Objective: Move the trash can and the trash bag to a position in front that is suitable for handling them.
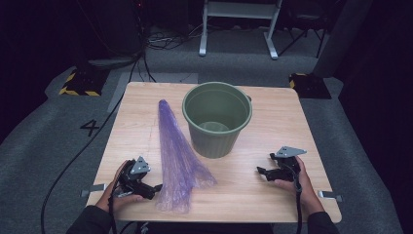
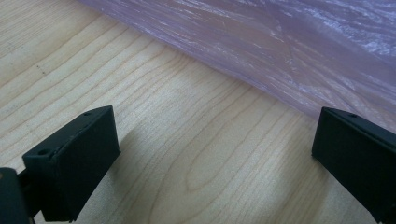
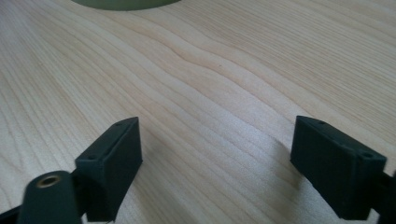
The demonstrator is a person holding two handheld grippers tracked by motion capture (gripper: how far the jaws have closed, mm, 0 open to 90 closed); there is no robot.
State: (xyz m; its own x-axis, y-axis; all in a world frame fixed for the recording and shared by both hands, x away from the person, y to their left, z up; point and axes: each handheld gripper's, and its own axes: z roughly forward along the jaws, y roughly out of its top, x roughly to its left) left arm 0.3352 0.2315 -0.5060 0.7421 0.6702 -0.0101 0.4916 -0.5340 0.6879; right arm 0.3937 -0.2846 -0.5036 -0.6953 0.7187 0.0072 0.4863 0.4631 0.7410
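Note:
A green plastic bin (image 1: 217, 118) stands upright in the middle of the wooden table (image 1: 272, 122). To its left lies a long purple plastic bag (image 1: 178, 156), narrow at the far end and fanned out toward the front edge. My left gripper (image 1: 155, 188) rests near the front left, just left of the bag's wide end, its jaws open over bare wood. In the left gripper view (image 2: 215, 154) the bag (image 2: 280, 51) lies just beyond the jaws. My right gripper (image 1: 260, 171) sits at the front right, open and holding nothing (image 3: 217, 158), with the bin's base (image 3: 123, 3) farther off.
The table stands on grey carpet with cables (image 1: 78, 156) running along the left. Yellow-black striped blocks (image 1: 80, 83) lie beyond the far corners, and a white frame (image 1: 238, 24) stands behind. Metal brackets (image 1: 330, 196) stick out at the front corners.

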